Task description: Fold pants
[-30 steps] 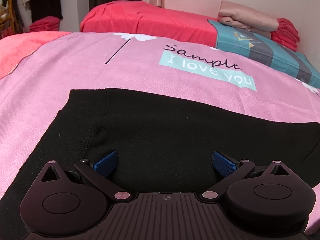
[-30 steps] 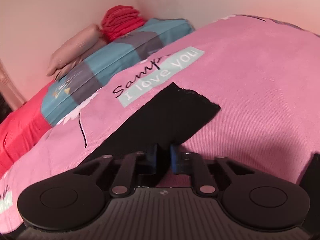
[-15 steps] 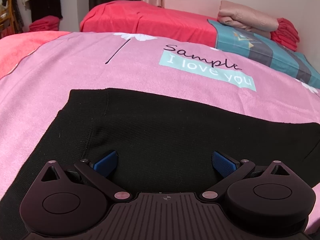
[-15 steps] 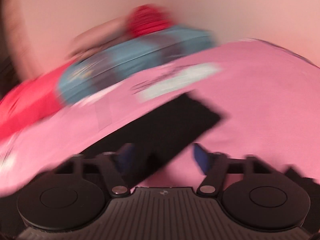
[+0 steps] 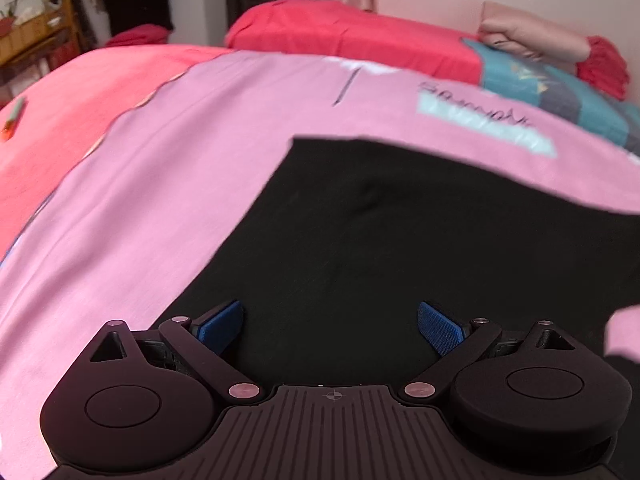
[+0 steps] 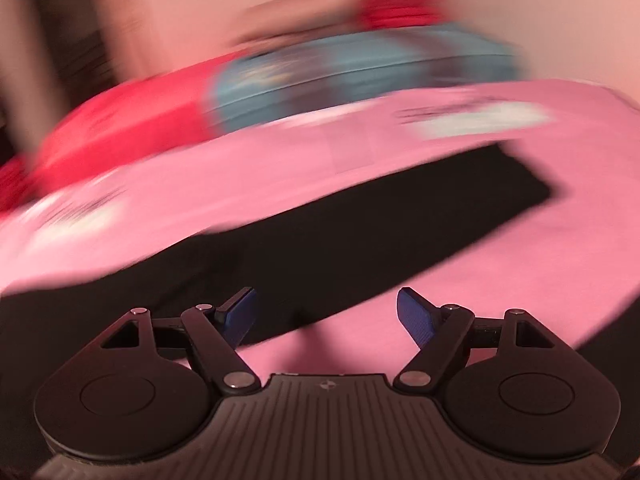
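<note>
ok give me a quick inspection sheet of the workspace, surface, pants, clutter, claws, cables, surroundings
surface: pink bedspread with a teal printed label, beside a red-orange blanket.
job's things: black pants lie flat on the bedspread; one leg stretches away in the right wrist view, which is blurred.
clutter: small green and red object on the blanket, too blurred to name.
claws: left claw open over the pants, holding nothing; right claw open at the pants' edge, holding nothing.
cables: nothing seen.
surroundings: red bedding, folded beige cloth, red folded cloth, teal patterned pillow, wooden shelf.
</note>
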A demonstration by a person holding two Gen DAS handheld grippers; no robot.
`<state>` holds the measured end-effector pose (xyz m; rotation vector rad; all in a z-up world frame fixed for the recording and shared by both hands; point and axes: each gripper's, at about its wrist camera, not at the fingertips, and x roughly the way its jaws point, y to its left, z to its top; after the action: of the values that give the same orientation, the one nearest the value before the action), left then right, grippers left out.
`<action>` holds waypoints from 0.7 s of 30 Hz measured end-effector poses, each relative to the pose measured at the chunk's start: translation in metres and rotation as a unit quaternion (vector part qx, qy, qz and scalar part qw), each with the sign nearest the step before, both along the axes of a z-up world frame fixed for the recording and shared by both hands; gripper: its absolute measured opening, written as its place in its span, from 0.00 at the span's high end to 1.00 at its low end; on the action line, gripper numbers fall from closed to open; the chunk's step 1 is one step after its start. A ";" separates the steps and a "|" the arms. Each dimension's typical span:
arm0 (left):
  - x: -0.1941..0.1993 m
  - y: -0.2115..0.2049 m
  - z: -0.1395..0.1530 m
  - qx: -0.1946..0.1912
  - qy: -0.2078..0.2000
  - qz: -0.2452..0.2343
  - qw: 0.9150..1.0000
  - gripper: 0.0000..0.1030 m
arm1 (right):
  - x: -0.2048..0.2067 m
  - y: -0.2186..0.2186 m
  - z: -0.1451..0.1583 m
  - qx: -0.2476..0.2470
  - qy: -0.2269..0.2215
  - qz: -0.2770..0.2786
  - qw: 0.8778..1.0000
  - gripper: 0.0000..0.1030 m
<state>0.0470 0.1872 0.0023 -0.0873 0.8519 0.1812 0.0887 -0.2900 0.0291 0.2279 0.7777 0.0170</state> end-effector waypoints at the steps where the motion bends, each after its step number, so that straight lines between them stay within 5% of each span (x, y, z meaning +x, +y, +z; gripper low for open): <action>1: -0.008 0.001 0.000 0.005 -0.011 -0.005 1.000 0.00 | -0.003 0.022 0.000 0.012 0.003 0.048 0.999 0.22; 7: -0.030 0.007 -0.002 0.007 -0.034 -0.014 0.999 0.00 | -0.021 0.153 0.002 0.046 0.031 0.274 0.960 0.29; 10: -0.035 0.011 -0.003 0.000 -0.046 -0.022 0.999 0.00 | -0.043 0.194 0.001 0.017 0.026 0.324 0.946 0.30; 17: -0.034 0.009 -0.005 0.003 -0.049 -0.023 0.999 0.00 | -0.126 0.231 -0.010 -0.125 -0.005 0.474 0.871 0.19; 19: -0.036 0.010 -0.005 0.001 -0.050 -0.024 0.998 0.00 | -0.127 0.229 -0.016 -0.127 -0.026 0.470 0.873 0.15; 21: -0.036 0.011 -0.006 -0.003 -0.051 -0.024 0.998 0.00 | -0.112 0.226 -0.018 -0.113 -0.024 0.433 0.894 0.35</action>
<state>0.0108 0.1986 -0.0033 -0.0805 0.7521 0.1287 -0.0230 -0.0639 0.0108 -0.3568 0.7714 0.7733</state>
